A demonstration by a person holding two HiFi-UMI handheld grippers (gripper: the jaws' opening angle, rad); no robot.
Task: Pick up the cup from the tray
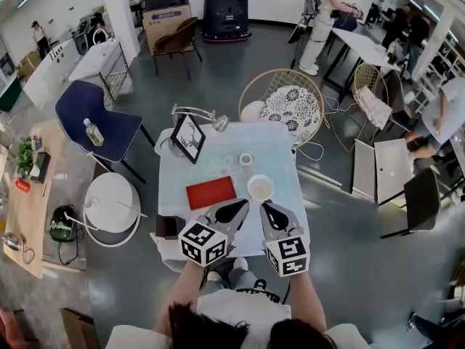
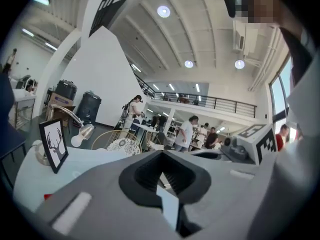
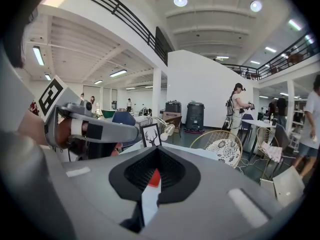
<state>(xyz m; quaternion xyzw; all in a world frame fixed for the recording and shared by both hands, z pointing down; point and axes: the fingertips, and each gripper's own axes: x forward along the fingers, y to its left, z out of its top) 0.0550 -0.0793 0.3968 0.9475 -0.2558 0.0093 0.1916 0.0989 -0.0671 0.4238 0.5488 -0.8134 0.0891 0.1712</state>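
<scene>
Cup (image 1: 260, 187) on table (image 1: 285, 151), just right of red tray (image 1: 211, 193) | left gripper (image 1: 240, 206) closed, empty | right gripper (image 1: 268, 210) closed, empty | both held above table's near edge

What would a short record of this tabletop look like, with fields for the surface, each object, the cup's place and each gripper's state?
surface: light blue table
red tray: flat, nothing on it
cup: white, upright on the table to the right of the tray, apart from it
picture frame: deer print, standing at the far left corner
lamp: behind the frame
left gripper: shut, empty, above the table's near side
right gripper: shut, empty, beside the left gripper, on the near side of the cup
</scene>
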